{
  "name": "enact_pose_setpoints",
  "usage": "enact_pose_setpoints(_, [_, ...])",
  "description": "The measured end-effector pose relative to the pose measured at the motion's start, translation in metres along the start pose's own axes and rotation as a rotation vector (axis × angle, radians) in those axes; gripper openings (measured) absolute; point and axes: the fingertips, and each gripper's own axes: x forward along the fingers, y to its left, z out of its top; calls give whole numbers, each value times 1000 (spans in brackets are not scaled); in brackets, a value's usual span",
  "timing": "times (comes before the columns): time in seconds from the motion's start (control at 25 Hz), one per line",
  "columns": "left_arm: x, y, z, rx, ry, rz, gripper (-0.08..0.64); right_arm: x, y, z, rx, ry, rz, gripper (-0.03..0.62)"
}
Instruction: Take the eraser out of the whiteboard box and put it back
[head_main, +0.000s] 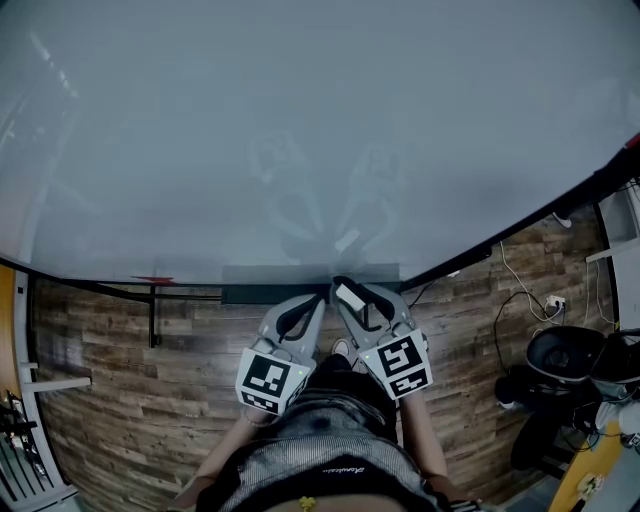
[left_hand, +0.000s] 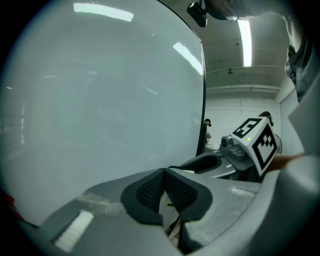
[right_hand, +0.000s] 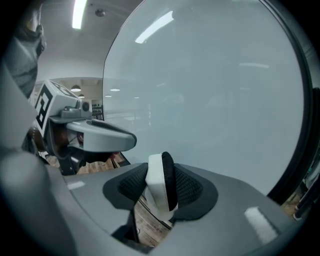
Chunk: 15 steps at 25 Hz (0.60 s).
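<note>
My right gripper (head_main: 345, 291) is shut on the eraser (head_main: 350, 298), a white block with a black felt side. In the right gripper view the eraser (right_hand: 161, 186) stands upright, pinched between the two black pads. It hangs just above the right end of the dark whiteboard box (head_main: 262, 293), which is fixed to the lower edge of the whiteboard (head_main: 300, 130). My left gripper (head_main: 321, 298) is right beside it, over the box, with its jaws shut and nothing between them (left_hand: 164, 171). The inside of the box is hidden.
The big whiteboard fills the upper part of the head view, on a black frame (head_main: 152, 312). Below lies wooden flooring (head_main: 130, 370). Cables and a socket (head_main: 553, 301) lie on the right, near a black round object (head_main: 562, 352). A red mark (head_main: 152, 279) sits at the board's lower left.
</note>
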Motion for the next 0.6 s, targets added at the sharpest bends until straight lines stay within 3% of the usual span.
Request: enact_pose_setpoints(0.6, [4,-4,-2,0,3,-18,0,-29,4,50,-21,-73,13,166])
